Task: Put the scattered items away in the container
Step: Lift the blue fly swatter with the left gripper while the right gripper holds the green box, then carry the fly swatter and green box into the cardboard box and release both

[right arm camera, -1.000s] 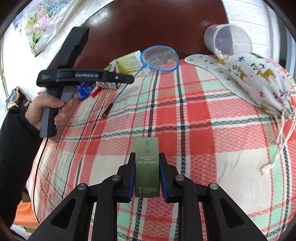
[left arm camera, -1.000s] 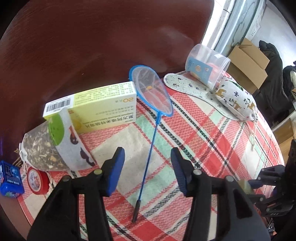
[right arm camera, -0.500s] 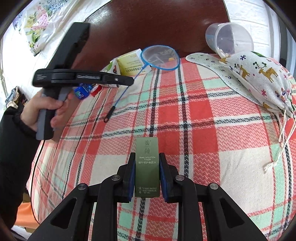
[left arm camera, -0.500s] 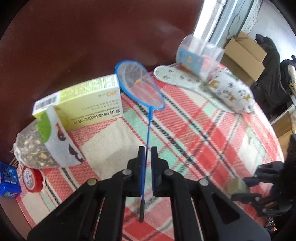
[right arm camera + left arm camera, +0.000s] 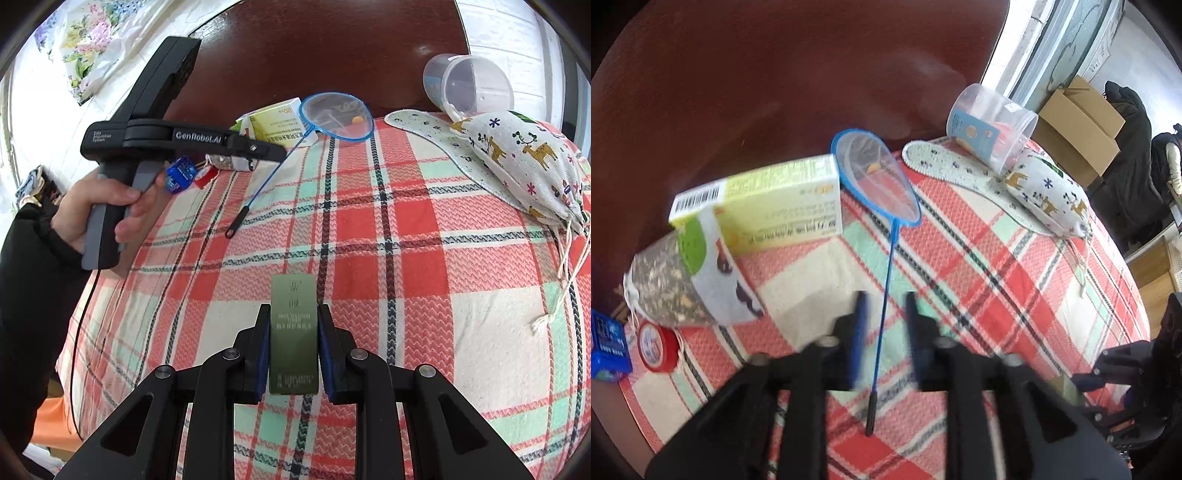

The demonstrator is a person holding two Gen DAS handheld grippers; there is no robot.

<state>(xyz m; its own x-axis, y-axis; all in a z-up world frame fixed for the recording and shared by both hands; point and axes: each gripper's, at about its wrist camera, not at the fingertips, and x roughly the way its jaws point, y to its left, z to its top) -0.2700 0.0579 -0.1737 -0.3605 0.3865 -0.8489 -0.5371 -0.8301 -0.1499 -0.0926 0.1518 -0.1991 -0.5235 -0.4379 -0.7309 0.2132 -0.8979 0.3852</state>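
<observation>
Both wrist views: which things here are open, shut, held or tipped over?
Blue-rimmed mesh hand net, lying on the checked cloth, not gripped.
Left tool, open, fingers either side of the net's handle.
Right tool, shut on the flat green toner packet.
Clear plastic cup, tipped on its side, mouth open.
Deer-print fabric drawstring pouch, lying down, neck drawn shut.

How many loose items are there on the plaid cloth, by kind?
Boxes: 3 (yellow box, blue box, green toner box held in the right tongs)
Bags: 2
Net: 1
Insole: 1
Cup: 1
Tape: 1
Total: 9
</observation>
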